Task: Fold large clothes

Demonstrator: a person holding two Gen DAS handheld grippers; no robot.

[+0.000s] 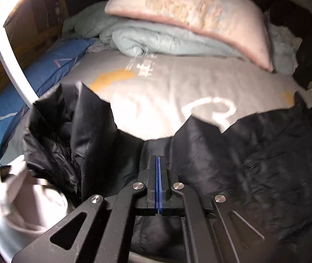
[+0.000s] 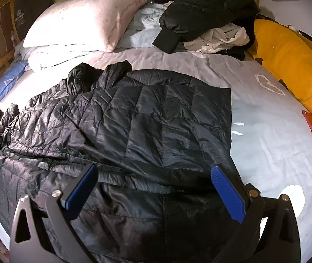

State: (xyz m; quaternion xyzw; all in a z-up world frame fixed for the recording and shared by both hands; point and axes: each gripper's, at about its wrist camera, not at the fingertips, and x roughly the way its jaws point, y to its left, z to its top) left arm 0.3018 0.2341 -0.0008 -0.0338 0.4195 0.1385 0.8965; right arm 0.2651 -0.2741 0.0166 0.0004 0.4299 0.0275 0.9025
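Black quilted jacket [image 2: 147, 118] sprawls across a grey bedsheet [image 2: 276, 135], mid-fold.

Left gripper [image 1: 158, 160], fingers pressed together, apparently pinches a jacket edge; right gripper [image 2: 153, 175] hovers above, fingers spread wide. Slippery fabric could slide free, undoing the fold toward the pillow [image 2: 83, 22].

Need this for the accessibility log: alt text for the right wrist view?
The right gripper, jaws wide open, hovers above a black quilted jacket spread on a grey bedsheet. Behind lie a pink pillow, piled dark clothes and a yellow cushion.
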